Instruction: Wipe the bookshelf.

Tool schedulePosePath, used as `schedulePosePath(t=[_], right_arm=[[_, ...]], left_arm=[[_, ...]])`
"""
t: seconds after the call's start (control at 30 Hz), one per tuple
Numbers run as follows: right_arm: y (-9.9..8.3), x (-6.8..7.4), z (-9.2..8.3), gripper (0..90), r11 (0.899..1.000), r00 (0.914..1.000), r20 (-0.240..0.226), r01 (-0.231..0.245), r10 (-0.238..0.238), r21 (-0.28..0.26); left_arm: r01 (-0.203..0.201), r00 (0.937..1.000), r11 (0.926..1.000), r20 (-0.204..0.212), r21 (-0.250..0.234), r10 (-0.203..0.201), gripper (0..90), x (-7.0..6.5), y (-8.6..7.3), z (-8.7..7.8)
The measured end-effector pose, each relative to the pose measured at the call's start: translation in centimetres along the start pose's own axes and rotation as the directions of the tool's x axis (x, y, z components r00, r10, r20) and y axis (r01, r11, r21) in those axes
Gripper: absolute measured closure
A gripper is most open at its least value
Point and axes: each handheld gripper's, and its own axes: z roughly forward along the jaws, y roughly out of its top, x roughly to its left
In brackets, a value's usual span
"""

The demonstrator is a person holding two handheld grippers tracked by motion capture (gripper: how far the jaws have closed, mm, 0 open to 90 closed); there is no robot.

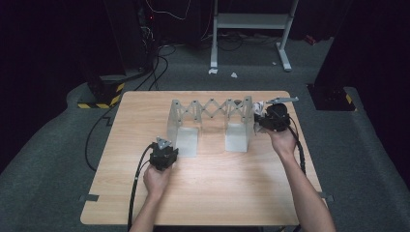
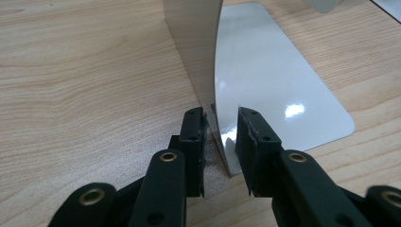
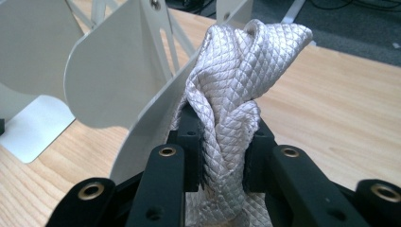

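My right tongs (image 3: 222,156) squeeze a bunched white cloth (image 3: 236,94) near the table's (image 1: 203,193) far right corner, ready to drape it on the folding rack (image 1: 212,113), while my left tongs (image 2: 221,142) sit loose around its foot, steadying nothing.

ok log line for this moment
left tongs: open, astride rack's upright plate | right tongs: shut on folded cloth, beside rack's right end | table

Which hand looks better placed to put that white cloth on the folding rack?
Probably the right: its gripper already clamps the white cloth beside the rack's end panel. The left gripper sits low, straddling the rack's other foot.
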Motion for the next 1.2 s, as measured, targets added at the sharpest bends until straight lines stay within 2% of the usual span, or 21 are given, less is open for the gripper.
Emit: schedulePosePath(t=[0.2,0.43,0.87,1.2], right_arm=[[0.9,-0.3,0.2,74.9,1.0,1.0,0.008,-0.005,0.005,-0.014],[0.9,-0.9,1.7,74.9,1.0,0.9996,0.014,-0.023,0.023,0.013],[-2.3,-1.5,5.5,75.0,0.991,0.9975,0.004,-0.07,0.07,0.117],[-4.3,-2.2,8.7,75.1,0.97,0.9921,0.009,-0.124,0.125,0.207]], left_arm=[[-0.001,1.0,1.0,0.002,0.0,0.001,72.5,0.0,0.0,0.0],[-0.002,1.0,1.0,0.004,0.0,0.002,72.9,0.0,0.0,0.0],[-0.001,1.0,1.0,0.007,0.0,0.001,73.0,0.0,0.0,0.0],[-0.003,1.0,1.0,0.008,-0.001,0.003,74.3,0.1,0.0,0.0]])
